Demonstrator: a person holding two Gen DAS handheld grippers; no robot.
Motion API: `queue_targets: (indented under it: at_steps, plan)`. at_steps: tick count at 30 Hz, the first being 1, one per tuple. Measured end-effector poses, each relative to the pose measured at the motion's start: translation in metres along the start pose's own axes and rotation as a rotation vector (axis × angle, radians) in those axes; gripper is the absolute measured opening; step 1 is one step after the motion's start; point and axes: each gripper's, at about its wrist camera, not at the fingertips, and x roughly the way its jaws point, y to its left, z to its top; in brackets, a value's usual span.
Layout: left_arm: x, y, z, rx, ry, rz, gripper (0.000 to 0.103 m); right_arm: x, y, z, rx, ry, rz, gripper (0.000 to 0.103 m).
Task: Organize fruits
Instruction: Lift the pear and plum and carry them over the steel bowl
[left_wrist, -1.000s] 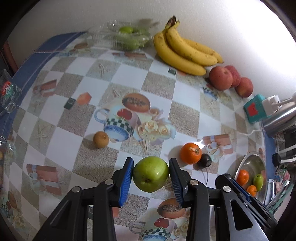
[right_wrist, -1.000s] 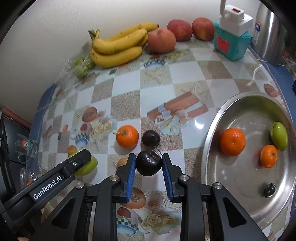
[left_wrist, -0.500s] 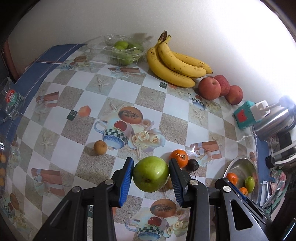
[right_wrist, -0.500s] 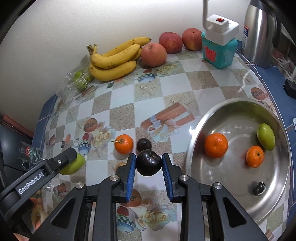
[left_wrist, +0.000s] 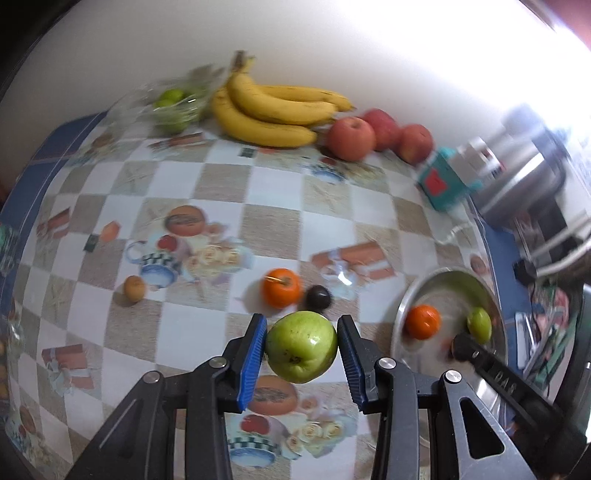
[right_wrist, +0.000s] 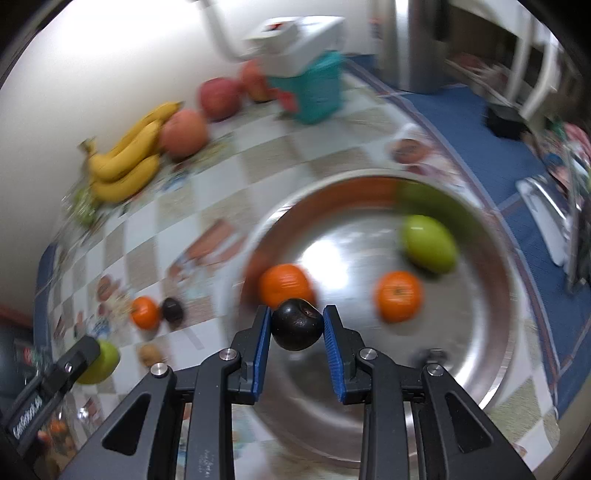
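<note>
My left gripper (left_wrist: 301, 347) is shut on a green apple (left_wrist: 301, 346) and holds it above the table, left of the steel bowl (left_wrist: 410, 295). My right gripper (right_wrist: 296, 329) is shut on a dark plum (right_wrist: 296, 328) and holds it over the bowl's (right_wrist: 491, 332) near left part. The bowl holds two oranges (right_wrist: 284, 284) (right_wrist: 398, 295) and a green fruit (right_wrist: 428, 247). On the table lie an orange (left_wrist: 280, 287), a second dark plum (left_wrist: 318, 297) and a small brown fruit (left_wrist: 134, 288).
Bananas (left_wrist: 273, 110), red apples (left_wrist: 351, 138) and a clear box of green fruit (left_wrist: 173, 107) line the wall. A teal and white box (left_wrist: 443, 181) and a steel kettle (left_wrist: 517, 173) stand at the back right. The blue table edge (right_wrist: 498, 155) runs right of the bowl.
Both grippers have moved right toward the bowl with their fruit held. My right gripper now hangs over the bowl; the views are blurred by the motion.
</note>
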Motion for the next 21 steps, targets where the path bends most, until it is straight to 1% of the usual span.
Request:
queue_targets:
  at_steps: [2,6,8,14,16,21]
  plan:
    - [0.0,-0.013,-0.003,0.036,0.001,-0.006,0.042,-0.004,-0.016,0.002,0.042,-0.01,-0.021,0.03]
    - [0.004,-0.041,-0.012,0.106,0.02,-0.047,0.042,-0.011,-0.044,0.006,0.117,-0.028,-0.037,0.03]
    - [0.006,-0.052,-0.017,0.129,0.027,-0.061,0.042,-0.015,-0.053,0.007,0.141,-0.042,-0.063,0.03]
    - [0.009,-0.083,-0.029,0.2,0.039,-0.101,0.042,-0.02,-0.07,0.009,0.184,-0.056,-0.087,0.03]
    - [0.012,-0.092,-0.033,0.225,0.045,-0.1,0.042,-0.02,-0.074,0.01,0.196,-0.056,-0.094,0.03]
    - [0.026,-0.106,-0.043,0.284,0.072,-0.069,0.042,-0.017,-0.082,0.011,0.229,-0.054,-0.102,0.03]
